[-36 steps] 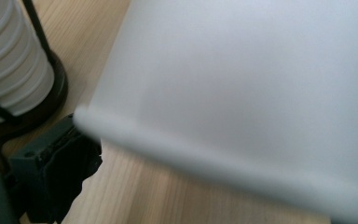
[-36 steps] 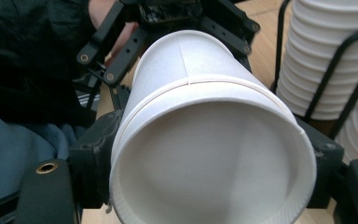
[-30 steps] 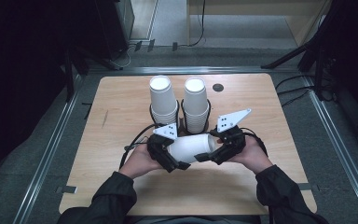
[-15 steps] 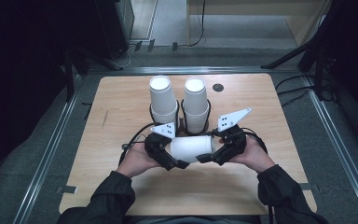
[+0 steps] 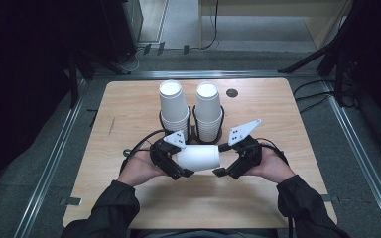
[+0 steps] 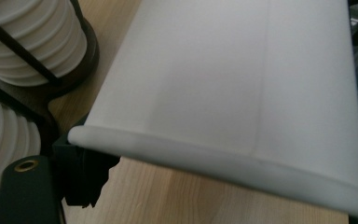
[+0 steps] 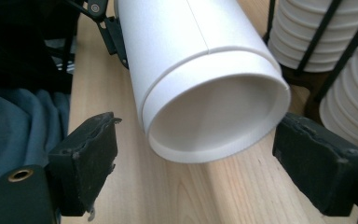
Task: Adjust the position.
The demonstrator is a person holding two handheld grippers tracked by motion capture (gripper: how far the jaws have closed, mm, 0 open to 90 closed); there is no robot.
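Currently the right gripper (image 7: 193, 172) has its jaws wide apart, having just been opening; its pads (image 7: 86, 161) flank the base end of the paper cup (image 5: 199, 156) without pressing it. Left gripper (image 5: 174, 162) is clamped on the cup's rim end, jaws having just eased a little, rim (image 6: 205, 161) sitting right across its own view. Cup lies on its side just above the table (image 5: 129, 106), between the two hands, nearer than the two cup stacks (image 5: 191, 111) in their black wire holder (image 5: 192, 130). In the right gripper view a seam shows near the base, so probably two nested cups. Looks like a cup-separating step. Next move: right jaws close on the base end, then pull straight apart along the cup's axis without crushing.
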